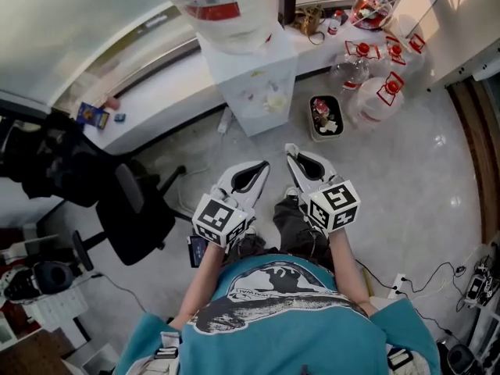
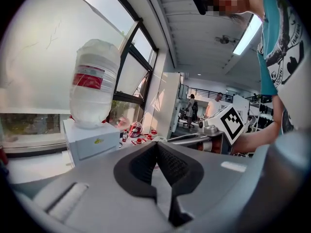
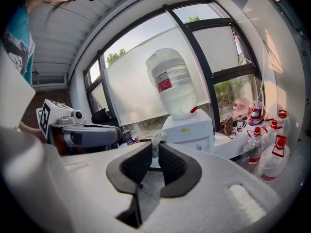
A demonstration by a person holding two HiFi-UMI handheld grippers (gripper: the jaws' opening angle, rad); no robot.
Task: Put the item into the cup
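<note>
Now holding left gripper (image 2: pixel 155 144), fingers (image 2: pixel 138 166) pinched together and empty, beside right gripper (image 3: pixel 155 147), fingers (image 3: pixel 176 165) slightly parted around nothing, both aimed at the water dispenser (image 1: pixel 254 84).

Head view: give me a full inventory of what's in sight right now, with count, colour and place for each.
water dispenser: one, white, against the window ledge
water jug: one, whitish with red label, upturned on the dispenser
empty bottles: at least four, clear with red caps and handles, right of the dispenser
small bin: one, dark inside, holding litter, on the floor beside the dispenser
office chair: one, black, on the floor at left
blue box: one, on the ledge at left
power strip: one, white, on the floor at lower right
left gripper: white and black, jaws together, empty
right gripper: white and black, jaws slightly apart
</note>
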